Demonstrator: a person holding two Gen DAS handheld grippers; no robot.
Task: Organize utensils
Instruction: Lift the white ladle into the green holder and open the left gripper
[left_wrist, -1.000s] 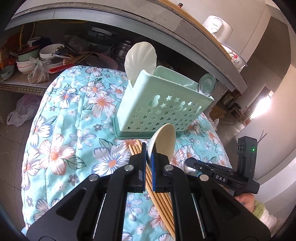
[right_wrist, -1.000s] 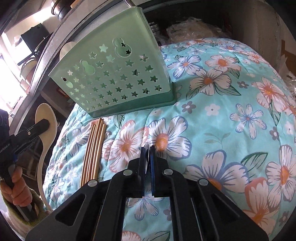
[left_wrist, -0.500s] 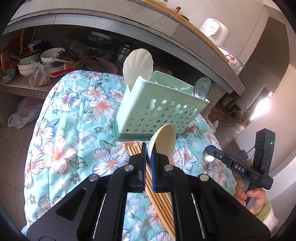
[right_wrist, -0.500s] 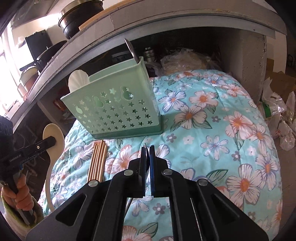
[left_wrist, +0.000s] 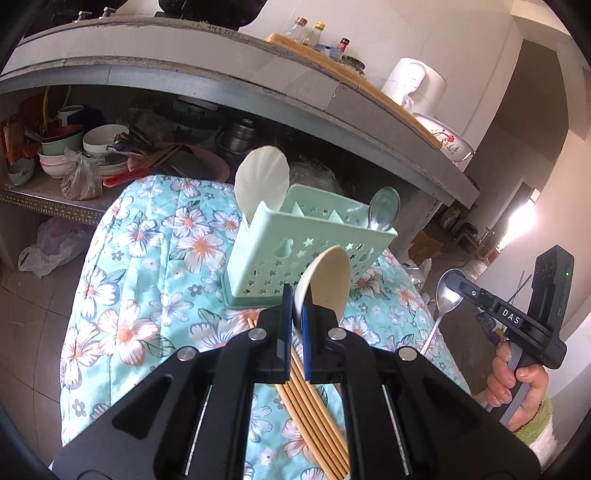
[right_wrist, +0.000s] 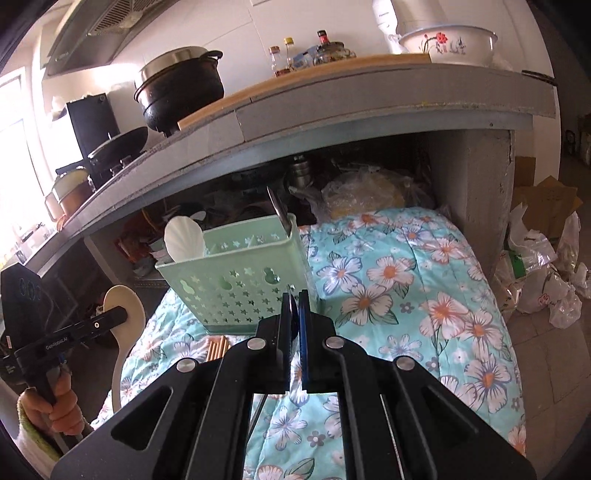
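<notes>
My left tool (left_wrist: 294, 308) tilts down over the flowered quilt (left_wrist: 140, 266), clenched on a cream spoon (left_wrist: 327, 280) whose bowl stands up before the green basket (left_wrist: 295, 254). My right tool (right_wrist: 295, 314), fist wrapped on its handle at the quilt's right edge, pinches a metal spoon (left_wrist: 445, 295), bowl up, handle hanging. Chopsticks (left_wrist: 314, 402) lie on the quilt just below the basket. A white ladle (left_wrist: 262, 177) and another steel spoon (left_wrist: 384, 208) stand inside. Open quilt lies to the basket's right; a counter (right_wrist: 332, 107) overhangs behind.
</notes>
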